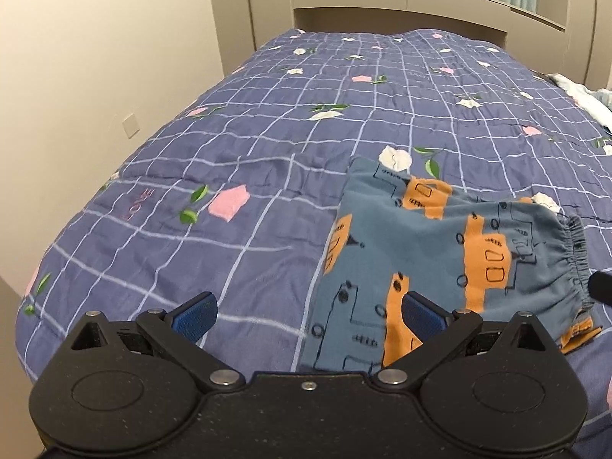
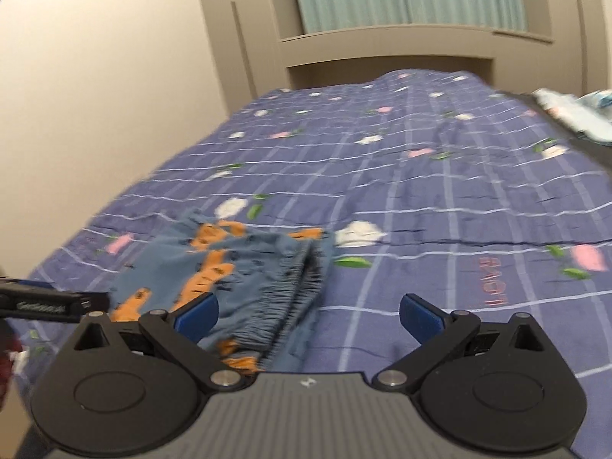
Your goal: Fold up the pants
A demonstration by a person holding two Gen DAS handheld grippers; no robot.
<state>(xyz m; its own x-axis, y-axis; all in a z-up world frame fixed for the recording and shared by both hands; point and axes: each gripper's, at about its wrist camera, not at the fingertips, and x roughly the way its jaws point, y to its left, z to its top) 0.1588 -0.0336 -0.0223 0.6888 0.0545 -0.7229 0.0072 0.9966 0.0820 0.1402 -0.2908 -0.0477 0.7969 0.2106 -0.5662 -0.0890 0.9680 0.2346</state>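
Lying folded, pants [image 1: 440,252] waistband [image 1: 573,252] points right.

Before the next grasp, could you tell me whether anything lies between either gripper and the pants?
Nothing visible does. The pants lie on the quilt, directly ahead of the open left gripper and open right gripper.

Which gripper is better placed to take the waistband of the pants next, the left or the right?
Probably the right gripper: the elastic waistband lies just ahead of its open jaws. The left gripper, also open, faces the leg side of the pants.
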